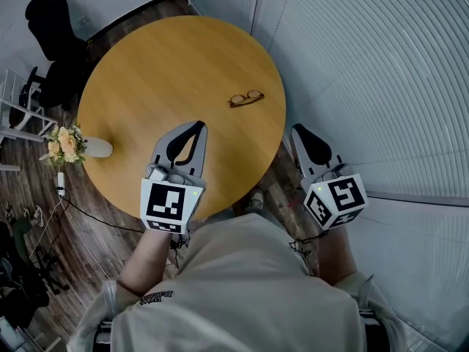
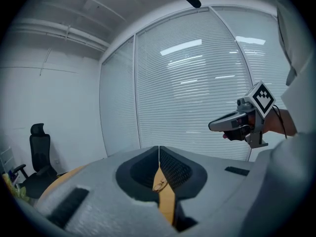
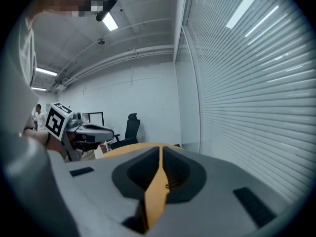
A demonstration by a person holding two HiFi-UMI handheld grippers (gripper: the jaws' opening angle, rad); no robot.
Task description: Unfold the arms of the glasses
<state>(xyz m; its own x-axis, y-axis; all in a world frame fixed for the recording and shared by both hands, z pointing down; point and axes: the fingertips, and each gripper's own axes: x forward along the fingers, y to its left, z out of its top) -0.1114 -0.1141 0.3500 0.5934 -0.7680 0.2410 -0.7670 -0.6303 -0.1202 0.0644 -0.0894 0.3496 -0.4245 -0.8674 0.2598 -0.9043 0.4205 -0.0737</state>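
A pair of thin brown-rimmed glasses [image 1: 245, 98] lies folded on the round wooden table [image 1: 146, 72], toward its right side. My left gripper [image 1: 199, 127] hovers over the table's near part, short of the glasses and to their left, jaws shut and empty. My right gripper [image 1: 297, 130] is beyond the table's right edge, above the floor, also shut and empty. In the left gripper view the glasses [image 2: 159, 184] show small through the slit below the closed tips [image 2: 158, 148], and the right gripper [image 2: 232, 124] is visible. The right gripper view shows the glasses [image 3: 168, 185] too.
A white vase with flowers [image 1: 69, 145] stands at the table's left edge. A black office chair [image 1: 51, 35] sits beyond the table at far left. Window blinds [image 1: 381, 72] run along the right. Cables [image 1: 66, 218] trail on the wooden floor.
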